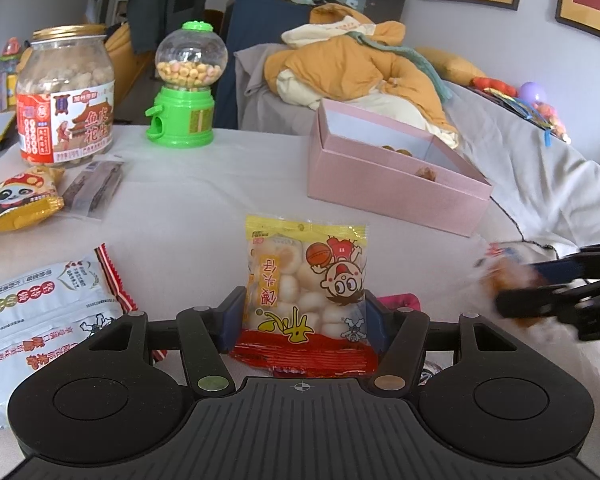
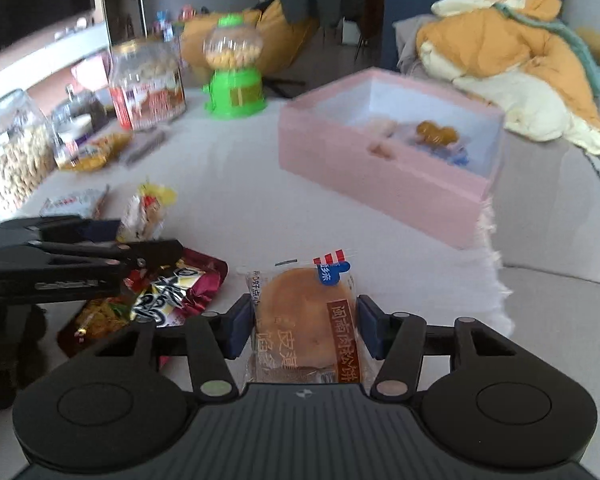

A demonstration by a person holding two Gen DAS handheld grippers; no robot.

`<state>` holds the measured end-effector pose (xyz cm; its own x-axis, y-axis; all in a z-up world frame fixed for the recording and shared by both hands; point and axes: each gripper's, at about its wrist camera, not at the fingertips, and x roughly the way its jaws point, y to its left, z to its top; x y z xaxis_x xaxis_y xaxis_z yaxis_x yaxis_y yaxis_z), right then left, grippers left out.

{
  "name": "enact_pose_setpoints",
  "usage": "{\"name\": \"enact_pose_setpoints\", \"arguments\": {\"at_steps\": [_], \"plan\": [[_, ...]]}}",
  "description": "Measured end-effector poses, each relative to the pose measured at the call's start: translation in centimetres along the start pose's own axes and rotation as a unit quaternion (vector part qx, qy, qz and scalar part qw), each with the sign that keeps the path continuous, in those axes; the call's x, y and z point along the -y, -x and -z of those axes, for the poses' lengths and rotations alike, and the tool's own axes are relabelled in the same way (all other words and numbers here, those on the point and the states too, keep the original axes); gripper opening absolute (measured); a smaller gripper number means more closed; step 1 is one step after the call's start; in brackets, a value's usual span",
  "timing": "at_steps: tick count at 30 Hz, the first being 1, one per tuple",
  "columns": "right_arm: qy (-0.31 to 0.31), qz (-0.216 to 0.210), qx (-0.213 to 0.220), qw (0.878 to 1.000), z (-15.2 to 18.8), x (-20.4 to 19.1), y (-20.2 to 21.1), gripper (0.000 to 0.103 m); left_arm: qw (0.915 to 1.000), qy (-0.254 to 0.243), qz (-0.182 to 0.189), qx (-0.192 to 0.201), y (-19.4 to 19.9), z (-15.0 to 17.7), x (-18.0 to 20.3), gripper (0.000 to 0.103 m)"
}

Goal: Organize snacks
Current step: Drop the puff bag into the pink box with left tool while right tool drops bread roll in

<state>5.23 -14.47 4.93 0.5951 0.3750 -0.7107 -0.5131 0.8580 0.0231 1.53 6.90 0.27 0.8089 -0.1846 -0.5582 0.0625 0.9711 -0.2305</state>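
My left gripper (image 1: 305,312) is shut on a yellow-and-red cartoon bag of white round snacks (image 1: 306,296), held upright above the table. My right gripper (image 2: 303,328) is shut on a clear-wrapped round brown pastry (image 2: 306,320). The open pink box (image 1: 392,188) stands ahead and to the right, with a few small snacks inside; it also shows in the right wrist view (image 2: 380,168). The right gripper appears blurred at the right edge of the left view (image 1: 556,296); the left gripper shows at the left of the right view (image 2: 80,256).
A peanut jar (image 1: 66,96), green gumball dispenser (image 1: 186,88), panda packet (image 1: 18,198) and white-red bag (image 1: 44,320) lie at left. A dark red foil packet (image 2: 172,296) lies under the left gripper. Glass jars (image 2: 12,152) stand far left. An orange jacket (image 1: 360,64) lies on the sofa behind.
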Motion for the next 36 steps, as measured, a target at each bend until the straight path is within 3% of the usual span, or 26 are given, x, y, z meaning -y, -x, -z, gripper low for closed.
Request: {"name": "enact_pose_setpoints", "arguments": {"at_steps": [3,5,9,11,13,15,18,20,22,25,29,32,35,36], "plan": [[-0.007,0.012,0.017,1.0,0.6,1.1,1.8,0.055,0.9999,0.008,0.011,0.002,0.4,-0.3,0.0,0.063],[-0.011,0.031,0.025,0.999,1.1,1.8,2.5,0.055,0.9984,0.021,0.051,0.016,1.2,-1.5,0.5,0.063],[-0.017,0.049,0.036,0.998,1.8,3.5,3.0,0.055,0.9949,-0.039,0.075,0.056,1.6,-8.3,4.9,0.063],[-0.028,0.044,0.037,0.998,1.8,4.3,2.9,0.055,0.9927,-0.045,0.095,0.06,0.2,-12.2,7.1,0.063],[-0.041,0.041,0.04,0.998,1.8,4.8,2.7,0.055,0.9899,-0.019,0.132,0.049,-2.7,-15.5,8.5,0.064],[-0.047,0.034,0.043,0.997,1.9,5.1,2.6,0.055,0.9912,0.0,0.129,0.028,-7.1,-17.7,9.8,0.064],[-0.047,0.032,0.043,0.997,2.4,5.0,2.3,0.055,0.9953,-0.025,0.056,0.075,-9.5,-17.0,11.2,0.062],[-0.044,0.038,0.042,0.997,2.9,5.0,2.4,0.055,0.9926,-0.006,0.084,0.087,-9.0,-16.0,10.4,0.062],[-0.036,0.042,0.045,0.997,3.8,5.4,2.7,0.055,0.9916,0.017,0.108,0.069,-8.5,-15.2,9.1,0.062],[-0.047,0.052,0.027,0.997,4.2,6.6,2.2,0.055,0.9919,0.044,0.112,0.038,-7.0,-13.8,6.4,0.062],[-0.081,0.041,0.031,0.995,2.9,7.9,2.3,0.055,0.9922,0.072,0.096,0.033,-3.4,-10.7,1.9,0.062],[-0.09,0.029,0.067,0.993,-0.6,8.4,3.8,0.055,0.9927,0.097,0.06,0.039,-1.6,-9.1,-1.6,0.062],[-0.109,0.019,0.123,0.986,-7.1,9.4,4.6,0.055,0.9893,0.135,0.032,0.046,-0.6,-8.4,-5.3,0.062],[-0.123,0.012,0.143,0.982,-9.1,10.1,4.6,0.065,0.9876,0.148,0.017,0.051,0.0,-8.1,-6.6,0.062]]}}
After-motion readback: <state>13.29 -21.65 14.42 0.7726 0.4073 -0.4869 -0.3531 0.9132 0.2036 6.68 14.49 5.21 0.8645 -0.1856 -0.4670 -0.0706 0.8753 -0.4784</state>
